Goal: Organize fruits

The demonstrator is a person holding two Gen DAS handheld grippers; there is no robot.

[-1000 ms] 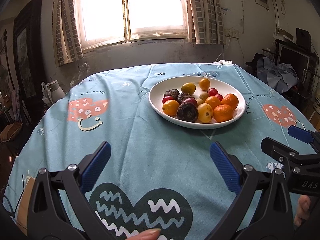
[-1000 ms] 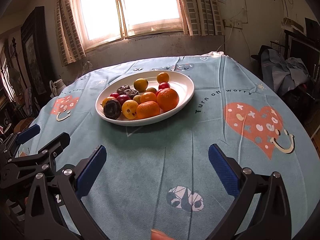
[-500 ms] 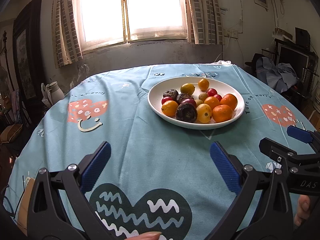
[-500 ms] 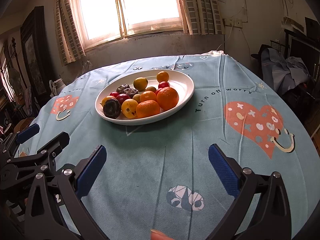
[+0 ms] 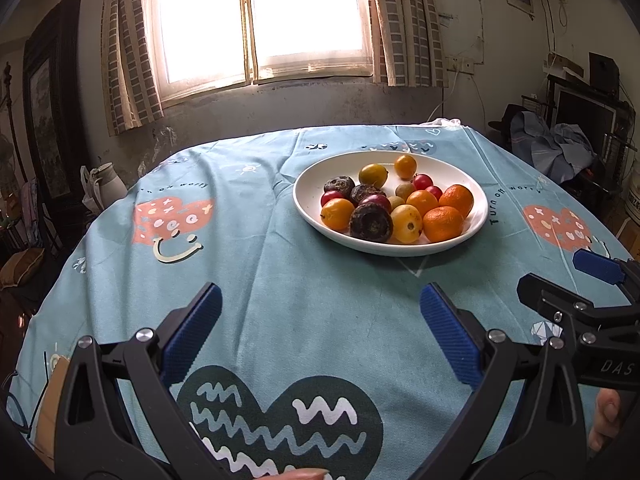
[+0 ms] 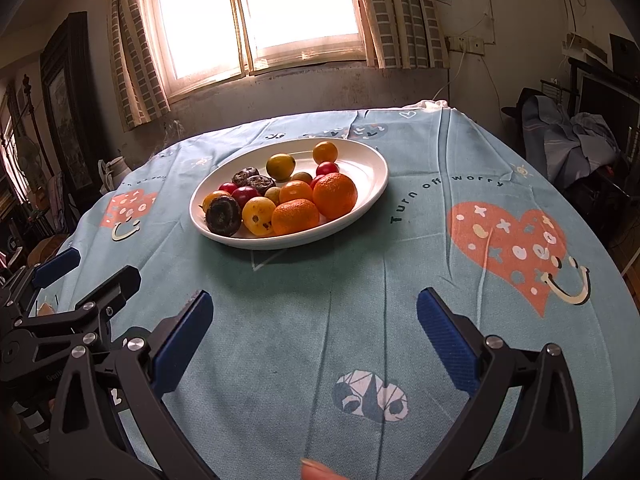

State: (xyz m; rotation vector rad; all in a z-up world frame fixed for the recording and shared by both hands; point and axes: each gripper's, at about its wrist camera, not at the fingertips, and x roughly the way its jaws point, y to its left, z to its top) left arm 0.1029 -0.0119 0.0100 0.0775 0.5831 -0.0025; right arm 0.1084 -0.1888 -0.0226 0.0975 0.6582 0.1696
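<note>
Round table (image 5: pixel 280 320): blue printed cloth (image 5: pixel 340 292), white plate (image 5: pixel 308 204).

Daylight poured through the overexposed window (image 5: pixel 264 20), blowing out its panes. The room's corners stayed dim. Fisheye distortion curved the edges, and the plate (image 6: pixel 372 184) cast a soft shadow toward the camera.

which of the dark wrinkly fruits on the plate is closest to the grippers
The largest dark wrinkled fruit at the plate's near edge, between two yellow-orange fruits. The other two dark ones sit behind it, farther from both grippers.
</note>
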